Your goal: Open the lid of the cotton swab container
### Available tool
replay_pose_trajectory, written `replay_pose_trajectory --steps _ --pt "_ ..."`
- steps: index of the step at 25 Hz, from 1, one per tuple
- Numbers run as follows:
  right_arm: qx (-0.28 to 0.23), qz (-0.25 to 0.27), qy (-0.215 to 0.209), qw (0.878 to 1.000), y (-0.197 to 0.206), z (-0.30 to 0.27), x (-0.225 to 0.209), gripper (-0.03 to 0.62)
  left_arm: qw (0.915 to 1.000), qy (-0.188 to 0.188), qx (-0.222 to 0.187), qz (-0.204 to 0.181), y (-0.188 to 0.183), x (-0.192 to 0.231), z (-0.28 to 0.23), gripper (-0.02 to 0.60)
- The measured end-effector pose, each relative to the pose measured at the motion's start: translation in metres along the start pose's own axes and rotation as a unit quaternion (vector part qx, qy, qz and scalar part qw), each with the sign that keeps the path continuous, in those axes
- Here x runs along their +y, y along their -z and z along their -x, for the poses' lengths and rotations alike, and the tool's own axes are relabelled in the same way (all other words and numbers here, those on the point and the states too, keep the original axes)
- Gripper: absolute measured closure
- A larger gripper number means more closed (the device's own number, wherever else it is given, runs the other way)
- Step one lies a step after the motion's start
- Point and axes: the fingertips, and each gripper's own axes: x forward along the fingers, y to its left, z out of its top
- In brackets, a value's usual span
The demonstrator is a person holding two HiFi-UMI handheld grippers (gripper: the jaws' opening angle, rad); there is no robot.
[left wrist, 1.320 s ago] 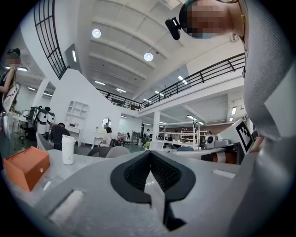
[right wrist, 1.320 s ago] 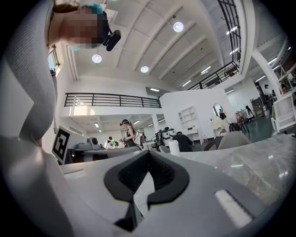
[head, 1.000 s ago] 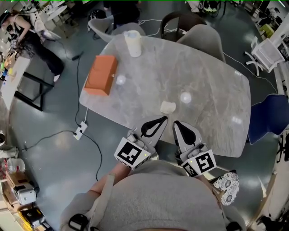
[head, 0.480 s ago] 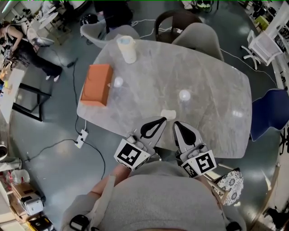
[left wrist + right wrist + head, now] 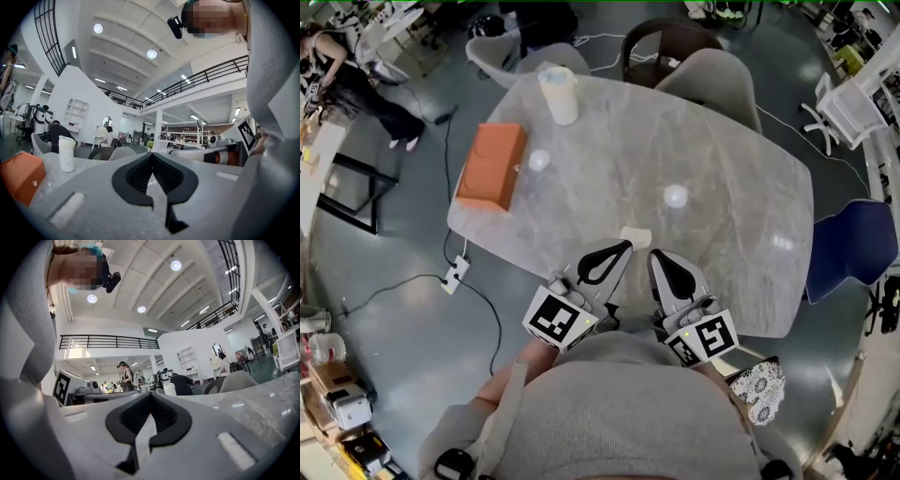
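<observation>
**Q:** Status at the table (image 5: 722, 178)?
**A:** Approach step, by my judgement. Nothing touched. My left gripper (image 5: 623, 247) and right gripper (image 5: 656, 257) are both closed and empty, over the near edge.

**Q:** Container?
**A:** The small cream cotton swab container (image 5: 636, 236) sits just beyond my tips. Next: open a claw, steady the body, then lift the lid.

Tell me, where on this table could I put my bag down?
The right half of the table is bare; so is the middle, right of the orange box. Tighter spots: the far left corner, with the white cup, and the near edge, where a small container sits just ahead of the left hand-held gripper and right hand-held gripper.
</observation>
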Motion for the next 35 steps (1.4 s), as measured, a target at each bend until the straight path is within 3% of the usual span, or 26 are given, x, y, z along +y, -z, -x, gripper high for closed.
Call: replay_pose_trajectory --steps 3,8,26,35 --pt "0.006 0.009 -0.013 1.000 -0.008 0.001 -0.002 0.595 0.9999 -0.011 0.009 0.002 0.000 -0.002 0.001 0.583" --pt "0.010 0.010 -0.023 1.000 -0.011 -0.003 -0.007 0.595 0.9994 -0.031 -0.009 0.014 -0.007 0.005 -0.003 0.583" --pt "0.037 -0.006 -0.024 0.999 0.015 -0.006 -0.023 0.595 0.9988 -0.046 0.016 0.000 0.024 0.015 0.001 0.581" --pt "0.042 -0.015 -0.025 0.999 0.023 -0.007 -0.029 0.595 0.9973 -0.057 0.046 0.002 0.050 0.019 0.008 0.522"
